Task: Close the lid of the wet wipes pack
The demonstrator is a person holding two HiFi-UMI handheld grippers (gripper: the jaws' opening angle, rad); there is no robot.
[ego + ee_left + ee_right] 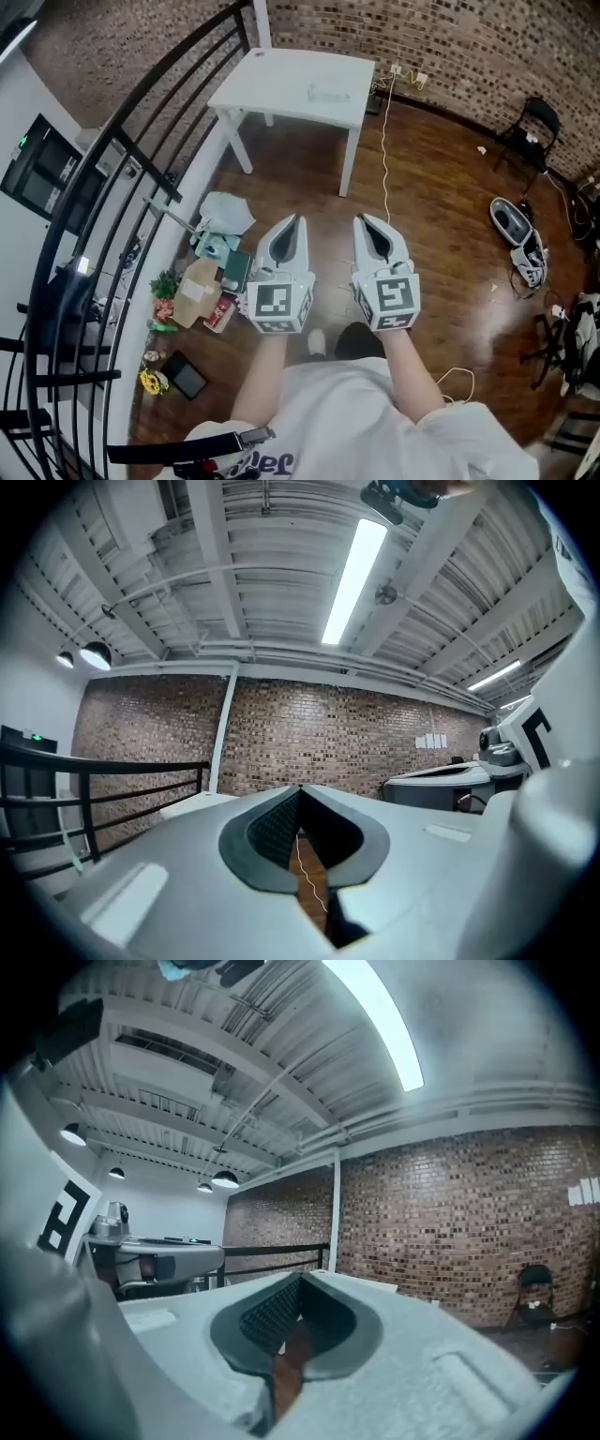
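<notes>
Head view, left tongs [296,225] and right tongs [364,223] both closed, empty, glossy wood floor [441,216], white square table [291,80].

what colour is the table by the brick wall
White: the table has a white top and white legs. It shows best in the head view.

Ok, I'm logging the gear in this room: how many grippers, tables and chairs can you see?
Grippers: 2 (left gripper, right gripper)
White table: 1
Black chair: 1
Total: 4
</notes>
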